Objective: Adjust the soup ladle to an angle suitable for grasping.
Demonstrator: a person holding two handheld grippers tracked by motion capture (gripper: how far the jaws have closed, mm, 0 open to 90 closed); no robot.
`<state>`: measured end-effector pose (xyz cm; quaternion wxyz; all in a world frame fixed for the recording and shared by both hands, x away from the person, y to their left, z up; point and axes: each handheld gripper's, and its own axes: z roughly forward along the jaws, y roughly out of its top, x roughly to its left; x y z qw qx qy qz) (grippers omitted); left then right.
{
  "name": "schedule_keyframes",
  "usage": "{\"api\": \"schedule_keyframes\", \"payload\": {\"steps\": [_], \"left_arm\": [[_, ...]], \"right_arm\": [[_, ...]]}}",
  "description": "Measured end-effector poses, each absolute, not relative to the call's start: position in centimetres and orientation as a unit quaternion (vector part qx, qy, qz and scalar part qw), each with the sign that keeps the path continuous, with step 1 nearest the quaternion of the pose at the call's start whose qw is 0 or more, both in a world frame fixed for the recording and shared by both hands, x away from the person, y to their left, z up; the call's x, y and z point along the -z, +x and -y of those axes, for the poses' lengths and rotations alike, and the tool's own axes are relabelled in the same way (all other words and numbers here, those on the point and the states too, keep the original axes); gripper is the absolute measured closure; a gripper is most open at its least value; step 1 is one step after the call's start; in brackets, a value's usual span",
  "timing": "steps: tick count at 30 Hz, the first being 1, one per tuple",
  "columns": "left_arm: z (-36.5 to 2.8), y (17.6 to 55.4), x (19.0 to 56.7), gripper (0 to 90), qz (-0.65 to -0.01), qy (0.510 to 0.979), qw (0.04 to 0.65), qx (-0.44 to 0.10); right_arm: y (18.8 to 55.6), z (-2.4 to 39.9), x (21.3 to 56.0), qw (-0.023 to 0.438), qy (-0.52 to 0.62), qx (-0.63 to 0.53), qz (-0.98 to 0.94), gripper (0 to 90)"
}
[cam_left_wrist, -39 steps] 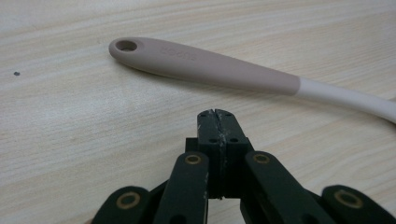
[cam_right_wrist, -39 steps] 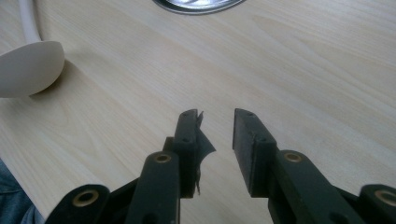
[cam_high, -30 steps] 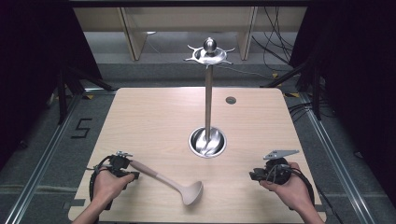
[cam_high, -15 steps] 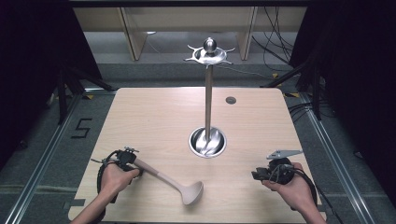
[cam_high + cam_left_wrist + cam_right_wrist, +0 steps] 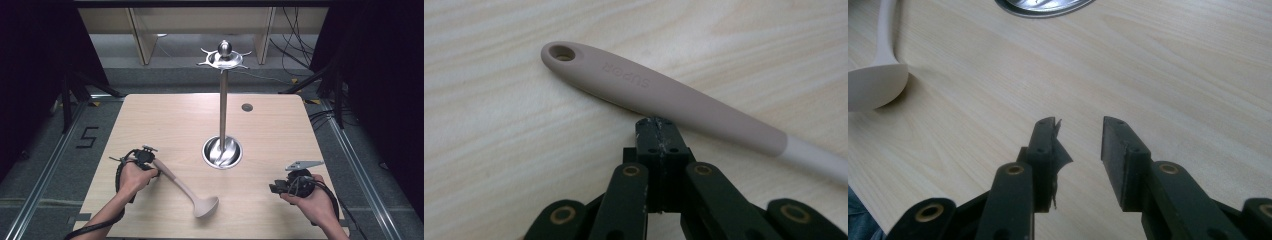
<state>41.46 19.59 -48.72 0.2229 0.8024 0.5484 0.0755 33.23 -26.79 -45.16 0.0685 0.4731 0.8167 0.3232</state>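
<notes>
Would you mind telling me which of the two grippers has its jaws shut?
The left gripper, beside the ladle's handle: its jaws are pressed together, holding nothing. The right gripper shows a clear gap.

The high view looks forward and down over the whole pale wooden worktop (image 5: 165,125) from the person's side. The left gripper view sits very close, facing the long beige plastic ladle (image 5: 664,100) by its handle. The right gripper view looks low across the worktop, sharing that ladle's bowl and the round steel stand base (image 5: 1043,6).
</notes>
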Motion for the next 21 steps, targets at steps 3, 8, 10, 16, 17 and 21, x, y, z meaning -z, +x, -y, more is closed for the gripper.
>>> {"api": "schedule_keyframes", "payload": {"steps": [3,8,10,16,17,21], "left_arm": [[-19.0,42.2,48.6,89.3,-0.548,0.803,0.222,-0.075],[-17.9,43.5,48.2,89.3,-0.540,0.807,0.226,-0.079],[-17.4,43.9,48.1,89.3,-0.540,0.805,0.232,-0.078],[-16.6,45.0,47.7,89.2,-0.534,0.810,0.228,-0.076],[-16.2,45.2,47.7,89.2,-0.540,0.806,0.231,-0.077],[-15.9,45.8,47.7,89.1,-0.536,0.809,0.232,-0.072]], "right_arm": [[33.2,26.8,45.2,0.068,0.474,-0.323,-0.816,67.0],[33.4,27.1,45.3,0.074,0.465,-0.321,-0.821,66.8],[33.2,26.9,45.2,0.062,0.484,-0.324,-0.811,66.8],[33.4,27.1,45.4,0.052,0.470,-0.336,-0.815,66.6],[33.5,27.1,45.4,0.046,0.466,-0.338,-0.816,66.2],[33.5,27.1,45.6,0.046,0.465,-0.337,-0.817,65.3]]}}
